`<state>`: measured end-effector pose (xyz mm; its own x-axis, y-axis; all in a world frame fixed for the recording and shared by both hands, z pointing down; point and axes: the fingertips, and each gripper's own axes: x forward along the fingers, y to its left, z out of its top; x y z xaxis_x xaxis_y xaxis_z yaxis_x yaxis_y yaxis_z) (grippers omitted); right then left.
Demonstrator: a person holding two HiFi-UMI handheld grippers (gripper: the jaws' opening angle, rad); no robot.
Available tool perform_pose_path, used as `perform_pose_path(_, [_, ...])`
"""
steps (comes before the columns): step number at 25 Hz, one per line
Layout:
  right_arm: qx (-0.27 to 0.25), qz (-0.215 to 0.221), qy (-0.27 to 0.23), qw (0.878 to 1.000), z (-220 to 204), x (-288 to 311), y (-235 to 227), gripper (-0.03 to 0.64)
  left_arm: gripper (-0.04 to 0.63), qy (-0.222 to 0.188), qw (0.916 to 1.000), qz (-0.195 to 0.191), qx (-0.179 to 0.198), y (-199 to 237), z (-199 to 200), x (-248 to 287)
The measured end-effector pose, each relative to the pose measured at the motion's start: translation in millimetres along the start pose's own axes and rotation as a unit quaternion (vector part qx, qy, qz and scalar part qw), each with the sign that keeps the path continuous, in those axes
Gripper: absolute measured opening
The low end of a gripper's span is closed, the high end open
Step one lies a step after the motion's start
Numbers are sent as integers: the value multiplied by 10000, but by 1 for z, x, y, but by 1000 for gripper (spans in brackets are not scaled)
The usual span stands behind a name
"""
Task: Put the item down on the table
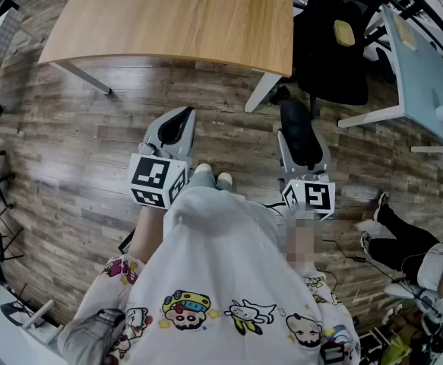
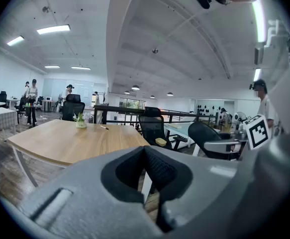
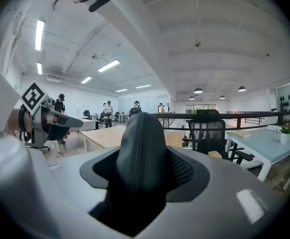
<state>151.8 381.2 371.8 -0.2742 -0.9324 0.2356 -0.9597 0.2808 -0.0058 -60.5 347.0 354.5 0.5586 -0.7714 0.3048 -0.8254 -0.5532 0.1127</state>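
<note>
A black zippered pouch [image 3: 141, 153] stands up between the jaws of my right gripper [image 3: 142, 133], which is shut on it. In the head view the pouch [image 1: 298, 130] pokes forward out of the right gripper [image 1: 300, 144], held over the floor short of the wooden table [image 1: 175, 14]. My left gripper [image 1: 177, 122] is level with it on the left. In the left gripper view its pads [image 2: 157, 169] meet with nothing between them, so the left gripper [image 2: 145, 153] is shut. The table [image 2: 70, 139] lies ahead of both.
A black office chair [image 1: 335, 44] stands right of the table, with a white desk [image 1: 426, 74] beyond it. A person [image 1: 403, 238] sits on the floor at the right. A small potted plant [image 2: 80, 121] and a pen rest on the table's far side.
</note>
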Motion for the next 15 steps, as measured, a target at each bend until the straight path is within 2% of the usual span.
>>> perform_pose_path(8, [71,157,-43,9998,0,8,-2,278,-2,-30,9999,122,-47,-1,-5,-4])
perform_pose_path(15, [86,205,-33,9997,8,62,1,279,-1,-63,9998,161,-88,40,4,26])
